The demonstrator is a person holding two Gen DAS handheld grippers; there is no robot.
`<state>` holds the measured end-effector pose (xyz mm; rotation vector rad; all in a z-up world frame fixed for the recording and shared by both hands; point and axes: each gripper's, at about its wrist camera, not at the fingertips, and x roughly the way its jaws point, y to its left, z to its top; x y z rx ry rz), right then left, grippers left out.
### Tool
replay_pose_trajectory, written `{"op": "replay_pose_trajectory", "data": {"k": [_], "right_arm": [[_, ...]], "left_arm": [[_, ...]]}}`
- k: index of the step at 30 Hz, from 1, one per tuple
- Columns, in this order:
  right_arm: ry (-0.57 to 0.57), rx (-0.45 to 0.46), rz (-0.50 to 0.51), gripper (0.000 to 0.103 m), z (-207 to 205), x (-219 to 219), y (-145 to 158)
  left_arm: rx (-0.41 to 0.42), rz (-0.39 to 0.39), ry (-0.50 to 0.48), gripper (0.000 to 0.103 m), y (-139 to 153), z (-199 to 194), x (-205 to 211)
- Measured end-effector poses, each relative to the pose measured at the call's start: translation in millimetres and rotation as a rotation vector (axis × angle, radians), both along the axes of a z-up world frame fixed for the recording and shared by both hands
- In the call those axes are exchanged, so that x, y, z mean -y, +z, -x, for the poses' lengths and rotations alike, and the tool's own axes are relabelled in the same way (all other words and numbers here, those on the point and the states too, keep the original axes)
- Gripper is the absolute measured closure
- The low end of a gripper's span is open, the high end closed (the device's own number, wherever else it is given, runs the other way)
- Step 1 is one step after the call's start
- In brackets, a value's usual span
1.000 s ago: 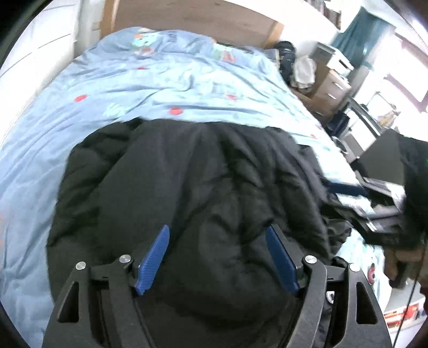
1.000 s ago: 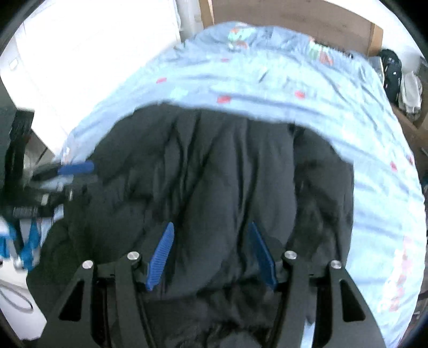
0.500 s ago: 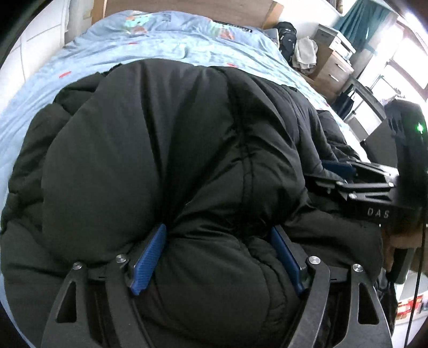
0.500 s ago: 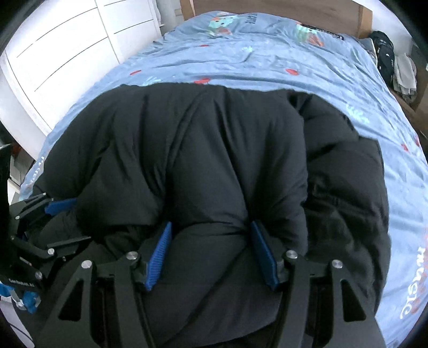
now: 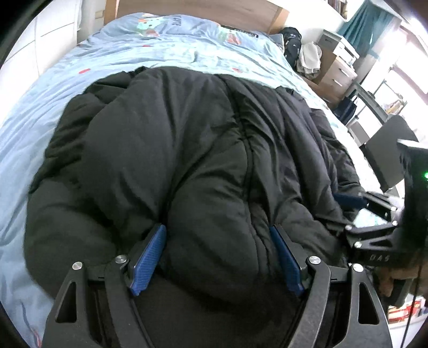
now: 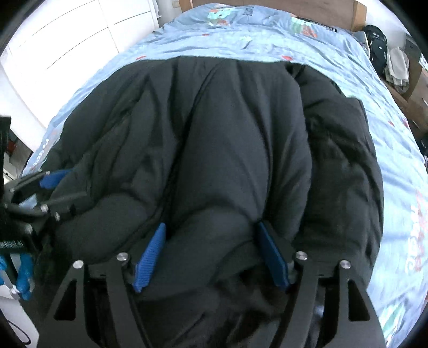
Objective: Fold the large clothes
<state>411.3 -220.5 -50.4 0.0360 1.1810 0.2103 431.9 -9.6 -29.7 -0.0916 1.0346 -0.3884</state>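
Note:
A large black puffer jacket [image 5: 187,160] lies bunched on the light blue bed [image 5: 40,112]. My left gripper [image 5: 216,241] has its blue pads pressed into a thick fold of the jacket's near edge. My right gripper [image 6: 211,238] clamps another thick fold of the same jacket [image 6: 240,128] in the same way. In the left wrist view the right gripper [image 5: 374,214] shows at the right edge, against the jacket. In the right wrist view the left gripper [image 6: 50,190] shows at the left edge.
A wooden headboard [image 5: 214,10] stands at the far end of the bed. A dresser [image 5: 337,72] with clothes and a bag stands to the right of the bed. White wardrobe doors [image 6: 67,40] run along the left.
The jacket went from lying lower and farther away to being bunched up close between both pairs of pads. In the last half second it has dropped back a little.

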Motion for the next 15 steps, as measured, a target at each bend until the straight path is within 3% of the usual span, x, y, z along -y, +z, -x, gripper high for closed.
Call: {"op": "replay_pose_trajectory", "data": {"k": [6, 15], "right_arm": [[-0.069, -0.086, -0.070, 0.033, 22, 14, 13], [-0.094, -0.103, -0.015, 0.033, 70, 29, 57]], "left_arm": [[0.009, -0.055, 0.049, 0.025, 31, 26, -9], [0.059, -0.109, 0.159, 0.025, 77, 54, -35]]}}
